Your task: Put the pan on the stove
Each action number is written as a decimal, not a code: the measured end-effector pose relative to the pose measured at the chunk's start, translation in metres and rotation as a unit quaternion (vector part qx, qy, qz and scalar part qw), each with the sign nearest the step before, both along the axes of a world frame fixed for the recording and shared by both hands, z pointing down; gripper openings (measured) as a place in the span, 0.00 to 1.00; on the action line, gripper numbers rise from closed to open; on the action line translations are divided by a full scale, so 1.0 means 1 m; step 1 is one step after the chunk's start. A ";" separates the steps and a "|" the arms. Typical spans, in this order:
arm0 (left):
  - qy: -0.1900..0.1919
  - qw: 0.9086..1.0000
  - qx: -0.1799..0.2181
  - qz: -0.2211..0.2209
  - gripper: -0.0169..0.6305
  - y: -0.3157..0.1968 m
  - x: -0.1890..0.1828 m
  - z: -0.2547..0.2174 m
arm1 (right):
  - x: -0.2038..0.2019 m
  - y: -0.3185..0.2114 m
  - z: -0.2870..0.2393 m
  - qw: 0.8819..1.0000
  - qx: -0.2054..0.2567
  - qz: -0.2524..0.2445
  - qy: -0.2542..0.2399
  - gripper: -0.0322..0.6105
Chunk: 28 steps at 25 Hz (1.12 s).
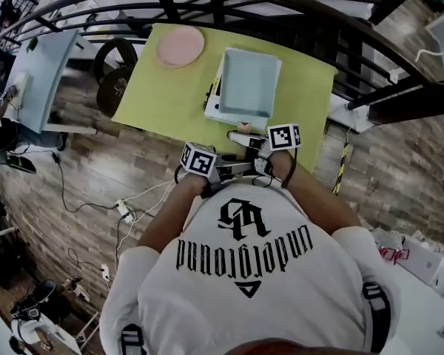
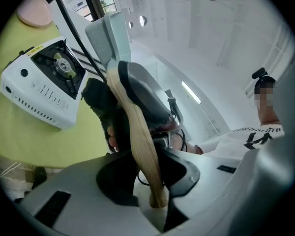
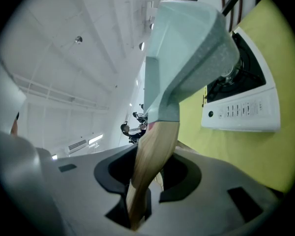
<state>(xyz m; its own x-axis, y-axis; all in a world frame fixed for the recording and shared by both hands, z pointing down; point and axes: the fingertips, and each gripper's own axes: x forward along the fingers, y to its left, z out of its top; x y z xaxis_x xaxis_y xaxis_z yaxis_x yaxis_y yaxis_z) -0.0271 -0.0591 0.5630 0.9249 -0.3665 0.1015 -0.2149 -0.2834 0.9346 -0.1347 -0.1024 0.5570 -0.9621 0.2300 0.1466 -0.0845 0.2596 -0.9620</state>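
Currently I have the left gripper [image 2: 155, 183] clenched on the wooden handle [image 2: 136, 132] of the pan [image 1: 249, 84]. The right gripper [image 3: 137, 193] is likewise clenched on that handle, nearer the pan body. The pan sits at centre top of the head view, over the white stove [image 1: 214, 112], which stands on the green table [image 1: 155, 98]. I cannot tell whether the pan rests on the burner. A pink plate [image 1: 180, 47] lies upper left, apart from the stove.

Head view looks steeply down; both gripper views face the stove [image 2: 39, 102] from close by.
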 end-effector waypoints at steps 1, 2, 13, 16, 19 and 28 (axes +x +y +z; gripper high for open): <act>0.000 1.000 0.002 0.002 0.20 -0.007 0.000 -0.001 | 0.001 -0.008 0.000 1.000 0.000 0.003 0.000 0.26; 0.001 1.000 0.003 0.003 0.20 -0.014 0.000 -0.001 | 0.001 -0.015 -0.001 1.000 0.000 0.006 0.001 0.26; 0.007 0.998 -0.013 0.066 0.20 -0.063 -0.037 0.005 | -0.031 -0.075 0.008 0.998 -0.003 0.061 0.010 0.26; 0.006 0.996 -0.021 0.091 0.20 -0.072 -0.051 0.010 | -0.043 -0.089 0.013 0.996 -0.011 0.085 0.012 0.26; 0.006 0.993 -0.029 0.118 0.20 -0.079 -0.066 0.017 | -0.055 -0.101 0.022 0.994 -0.013 0.105 0.021 0.26; -0.002 0.986 -0.058 0.157 0.20 -0.101 -0.092 0.047 | -0.077 -0.129 0.055 0.990 -0.031 0.130 0.041 0.26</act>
<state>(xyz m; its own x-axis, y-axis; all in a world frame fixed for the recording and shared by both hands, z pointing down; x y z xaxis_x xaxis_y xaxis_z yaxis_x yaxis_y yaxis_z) -0.1191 -0.1599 0.6099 0.9903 -0.0485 0.1299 -0.1376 -0.2285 0.9638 -0.2121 -0.2310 0.6116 -0.9754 -0.0126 0.2202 -0.2193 0.1592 -0.9626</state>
